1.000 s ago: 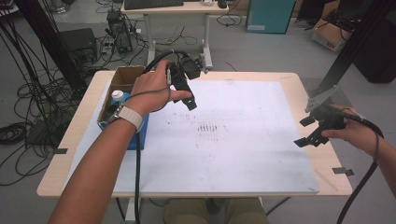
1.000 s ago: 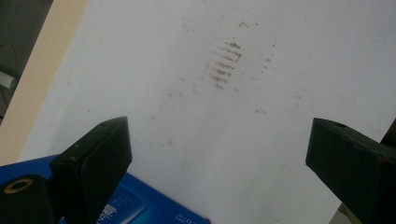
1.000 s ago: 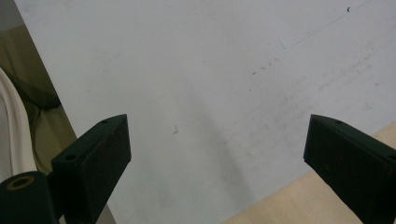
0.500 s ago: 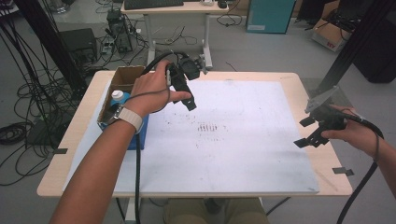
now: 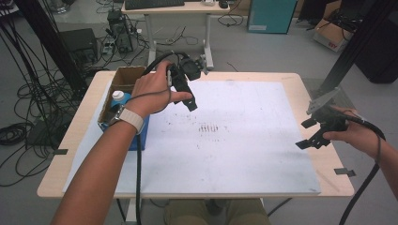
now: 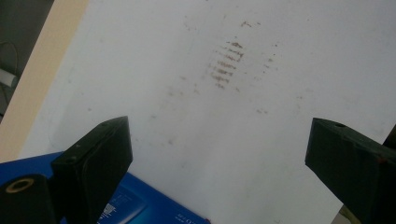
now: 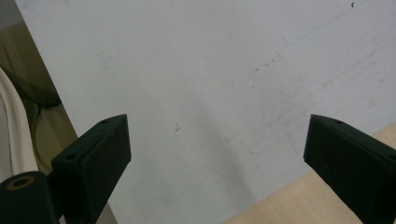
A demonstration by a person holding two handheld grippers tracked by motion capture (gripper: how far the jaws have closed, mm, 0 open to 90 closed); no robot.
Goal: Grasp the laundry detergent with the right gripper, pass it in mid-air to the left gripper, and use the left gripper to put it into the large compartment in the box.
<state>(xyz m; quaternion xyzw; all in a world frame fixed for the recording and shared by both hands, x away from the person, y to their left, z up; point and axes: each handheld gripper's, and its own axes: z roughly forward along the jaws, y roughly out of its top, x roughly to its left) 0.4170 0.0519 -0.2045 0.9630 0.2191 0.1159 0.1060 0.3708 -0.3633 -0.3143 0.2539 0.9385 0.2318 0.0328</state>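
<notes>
On the high view the left hand-held gripper hangs above the desk at about 11 o'clock of the white sheet that covers most of the desk top. The left hand wraps around its body, a watch with a white band on the wrist, and a black cable trails down from it along the forearm. Its own view shows the two black jaws spread wide apart with nothing between them, looking down on the white sheet and on a patch of brownish smudges toward 12 o'clock of that view.

The nearest things to this gripper lie at the desk's 9 o'clock side: a cardboard box with a white bottle with a blue cap in it, and a blue box just below the wrist. A corner of the blue box shows at 7 o'clock in the left gripper view, beside the left jaw.

The right hand-held gripper hovers at the 3 o'clock edge of the white sheet, held in the right hand, well apart from the left one. Its jaws too stand spread wide and hold nothing; its view looks down on bare white sheet, with a strip of the desk's pale wood at 5 o'clock.
</notes>
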